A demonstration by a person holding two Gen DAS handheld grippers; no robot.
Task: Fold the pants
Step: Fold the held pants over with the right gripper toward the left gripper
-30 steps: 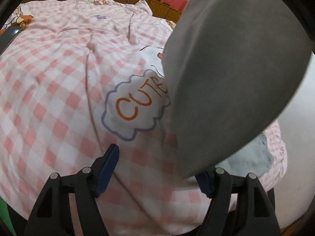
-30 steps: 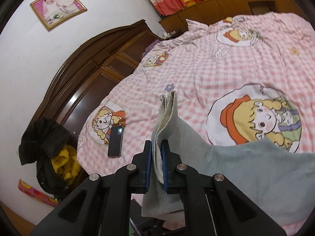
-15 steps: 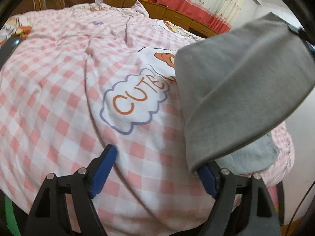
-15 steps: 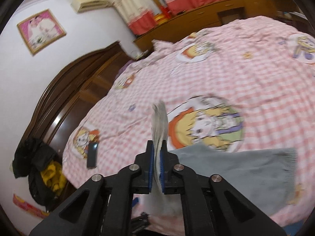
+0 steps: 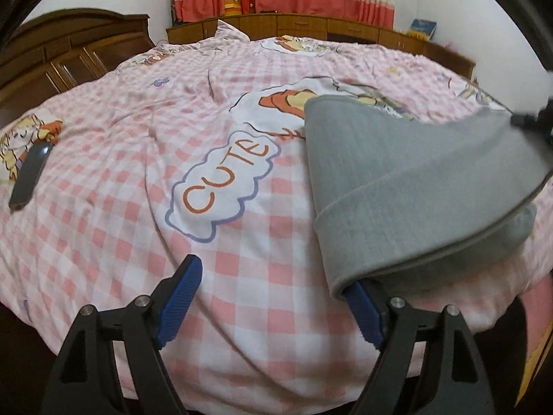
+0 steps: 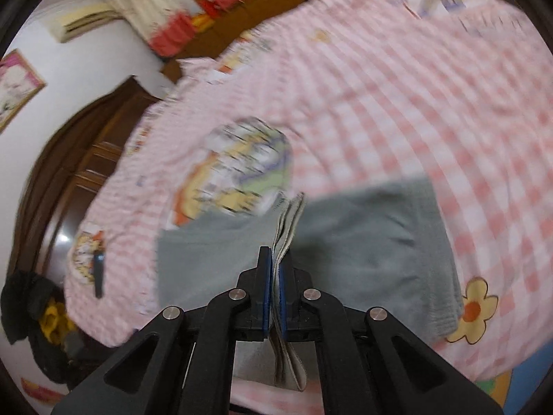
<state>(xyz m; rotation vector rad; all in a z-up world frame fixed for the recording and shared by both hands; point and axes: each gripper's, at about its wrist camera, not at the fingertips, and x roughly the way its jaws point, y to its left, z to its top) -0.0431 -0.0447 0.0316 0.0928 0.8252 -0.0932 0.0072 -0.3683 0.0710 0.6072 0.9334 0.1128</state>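
Blur: the right wrist view is smeared across the checked bedspread (image 6: 432,79) and its cartoon girl print (image 6: 238,176); only the gripper and the cloth in it read sharply.
Hidden: the tip of the left gripper's right-hand finger (image 5: 363,307) is covered by the fold of the grey pants (image 5: 408,186), so I cannot tell whether that finger touches the cloth or only sits under it.
Cut off: in the left wrist view the pants run off toward the right edge, where a dark blurred shape at their far corner cannot be identified.
Left gripper (image 5: 273,297): jaws spread wide, nothing between them; bare bedspread (image 5: 103,207) shows in the gap.
Right gripper (image 6: 273,287): jaws pressed together on a bunched edge of the pants (image 6: 363,235), several layers standing upright between the blue pads (image 6: 265,283).
Pants relative to the right gripper: the pinched edge rises just past the fingertips; the rest lies flat on the bedspread to both sides of and beyond the gripper, with a loose end hanging below the jaws.
Pants relative to the left gripper: a doubled grey layer lifts off the bedspread on the gripper's right side, its rolled fold draped over the right finger.
Phone (image 5: 29,173): dark, flat on the bedspread, well to the left of the left gripper.
"CUTE" print (image 5: 221,183): on the bedspread, beyond the open jaws, just left of the pants.
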